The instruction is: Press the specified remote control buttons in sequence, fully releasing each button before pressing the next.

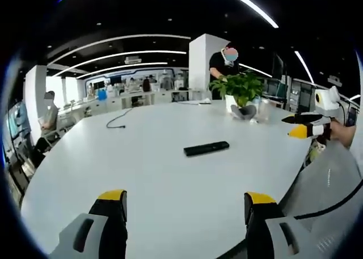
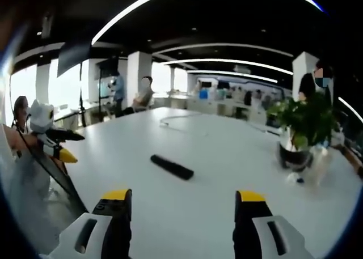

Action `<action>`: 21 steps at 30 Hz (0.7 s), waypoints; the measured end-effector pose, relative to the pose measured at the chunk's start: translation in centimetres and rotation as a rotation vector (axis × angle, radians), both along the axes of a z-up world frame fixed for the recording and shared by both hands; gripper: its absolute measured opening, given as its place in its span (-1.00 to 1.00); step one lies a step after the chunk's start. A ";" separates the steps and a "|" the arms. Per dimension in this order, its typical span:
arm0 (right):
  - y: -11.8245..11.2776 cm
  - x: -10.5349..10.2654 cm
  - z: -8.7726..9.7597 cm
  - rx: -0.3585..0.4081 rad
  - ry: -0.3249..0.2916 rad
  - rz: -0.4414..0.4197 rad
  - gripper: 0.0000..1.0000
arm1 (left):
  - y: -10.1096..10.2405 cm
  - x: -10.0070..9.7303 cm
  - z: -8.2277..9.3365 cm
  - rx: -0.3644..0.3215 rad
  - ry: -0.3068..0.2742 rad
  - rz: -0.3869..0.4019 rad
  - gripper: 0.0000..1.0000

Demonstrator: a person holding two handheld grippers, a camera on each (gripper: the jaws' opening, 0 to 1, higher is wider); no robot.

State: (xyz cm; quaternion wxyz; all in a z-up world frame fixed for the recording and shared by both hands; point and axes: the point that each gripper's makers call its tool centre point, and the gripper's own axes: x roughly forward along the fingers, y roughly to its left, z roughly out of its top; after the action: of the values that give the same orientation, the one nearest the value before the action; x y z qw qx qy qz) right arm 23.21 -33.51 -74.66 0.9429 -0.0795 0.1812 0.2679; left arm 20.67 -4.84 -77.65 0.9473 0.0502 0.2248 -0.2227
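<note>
A black remote control (image 1: 206,148) lies flat near the middle of the white table (image 1: 142,174); in the right gripper view the remote control (image 2: 172,166) sits ahead of the jaws. My left gripper (image 1: 187,205) is open above the table's near part, well short of the remote, nothing between its yellow-tipped jaws. My right gripper (image 2: 182,205) is open too and holds nothing. The right gripper (image 1: 303,126) comes into the left gripper view at the right edge, held by a person's hand. The left gripper (image 2: 59,145) appears at the left of the right gripper view.
A potted green plant (image 1: 241,92) stands at the table's far side, the plant (image 2: 300,128) to the right in the right gripper view. A black cable (image 1: 116,120) lies on the far left of the table. Several people stand and sit beyond the table.
</note>
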 end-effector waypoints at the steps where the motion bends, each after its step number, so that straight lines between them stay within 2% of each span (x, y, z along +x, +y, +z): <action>1: 0.0 0.0 -0.1 -0.008 0.001 0.004 0.44 | 0.1 0.0 -0.1 0.005 0.005 0.000 0.77; 4: -0.1 0.0 -0.5 -0.036 0.012 0.006 0.44 | 0.4 0.0 -0.3 0.019 0.016 0.005 0.84; 13: 0.0 -0.1 -0.9 -0.049 0.030 0.014 0.45 | 0.1 0.3 -0.1 0.065 0.045 -0.039 0.94; 16: -0.1 -0.1 -1.0 -0.058 0.036 0.011 0.44 | -0.7 0.9 0.1 0.103 0.040 -0.077 0.95; 21: -0.4 -0.1 -0.9 -0.048 0.032 -0.001 0.42 | -2.6 1.6 0.4 0.094 0.066 -0.121 0.98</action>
State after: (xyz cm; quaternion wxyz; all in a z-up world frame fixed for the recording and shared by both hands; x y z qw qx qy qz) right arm 23.13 -33.86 -75.53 0.9378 -0.0977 0.2028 0.2641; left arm 22.30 -7.48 -77.24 0.9207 0.1008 0.2627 -0.2704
